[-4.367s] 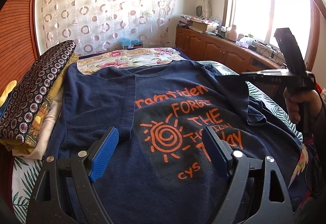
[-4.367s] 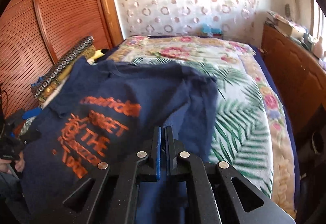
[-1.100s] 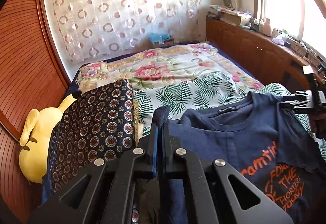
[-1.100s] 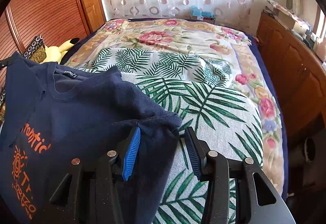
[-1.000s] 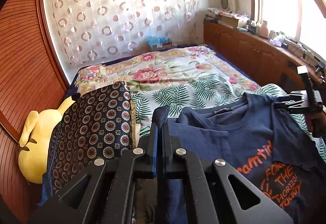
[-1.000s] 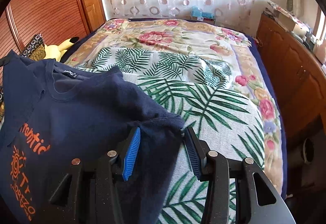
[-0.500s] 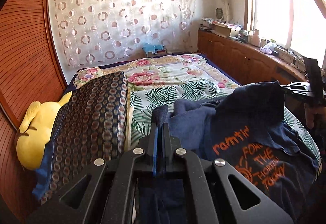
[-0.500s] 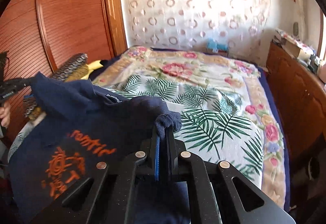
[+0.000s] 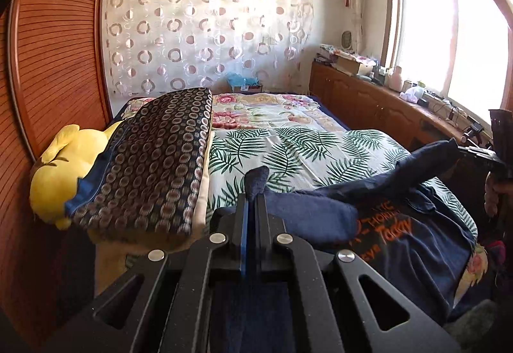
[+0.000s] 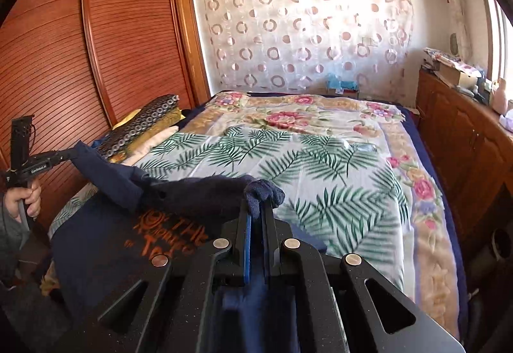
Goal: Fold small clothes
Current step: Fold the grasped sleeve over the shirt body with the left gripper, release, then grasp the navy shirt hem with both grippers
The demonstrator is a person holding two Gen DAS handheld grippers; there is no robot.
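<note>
A navy T-shirt (image 9: 416, 244) with orange print lies on the near end of the bed, its top edge lifted and doubled back over the print. My left gripper (image 9: 251, 202) is shut on one shoulder corner of the navy T-shirt (image 10: 105, 244), a tuft of cloth poking out past the tips. My right gripper (image 10: 258, 208) is shut on the other shoulder corner. Each gripper shows in the other's view: the right gripper (image 9: 461, 149) at the right edge, the left gripper (image 10: 69, 154) at the left, held by a hand (image 10: 27, 196). The cloth hangs stretched between them.
A stack of folded clothes (image 9: 154, 170) topped by a dark circle-patterned piece lies on the bed's left side beside a yellow plush toy (image 9: 61, 173). The leaf-print sheet (image 10: 320, 167) stretches beyond. A wooden wardrobe (image 10: 96, 48) stands left, a low cabinet (image 10: 465, 135) right.
The right gripper's jaws shut on the shirt's shoulder corner. Both grippers then lifted the top edge and drew it back toward the near end of the bed, covering the upper print.
</note>
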